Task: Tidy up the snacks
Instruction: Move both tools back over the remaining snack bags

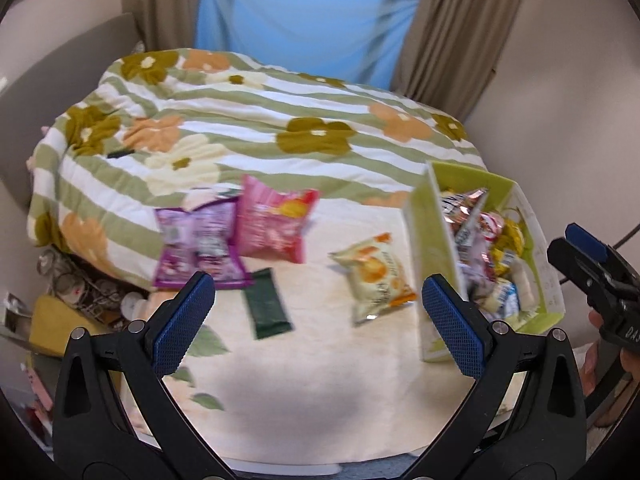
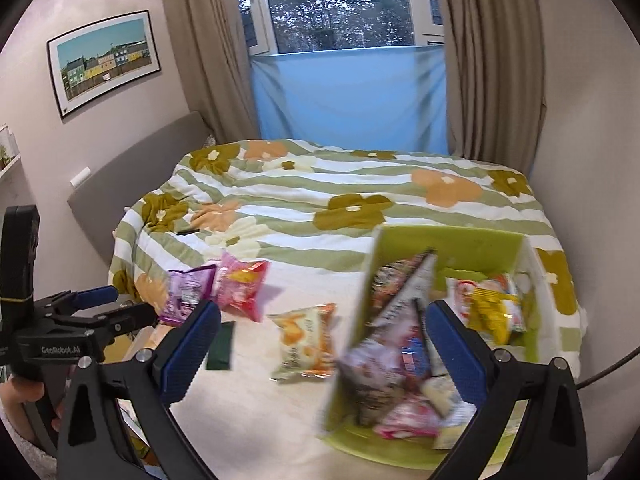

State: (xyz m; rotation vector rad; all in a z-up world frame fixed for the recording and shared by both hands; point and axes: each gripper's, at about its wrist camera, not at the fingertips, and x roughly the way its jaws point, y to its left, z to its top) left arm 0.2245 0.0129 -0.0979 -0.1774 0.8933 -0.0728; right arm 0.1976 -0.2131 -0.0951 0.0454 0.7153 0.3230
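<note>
Four packets lie loose on the bed [image 1: 280,380] — purple [image 1: 198,246], pink [image 1: 274,222], green [image 1: 267,304], orange [image 1: 374,276] — beside the full box [image 2: 452,236]; both grippers' fingers [image 1: 182,322] [image 2: 456,350] spread, empty.

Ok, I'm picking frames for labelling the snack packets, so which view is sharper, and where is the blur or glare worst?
Left wrist view: the purple packet and pink packet are smeared by motion blur. Right wrist view: the background is sharp, but the green box and its near contents streak. Both views bend at the edges; no strong glare, only soft window light.
</note>
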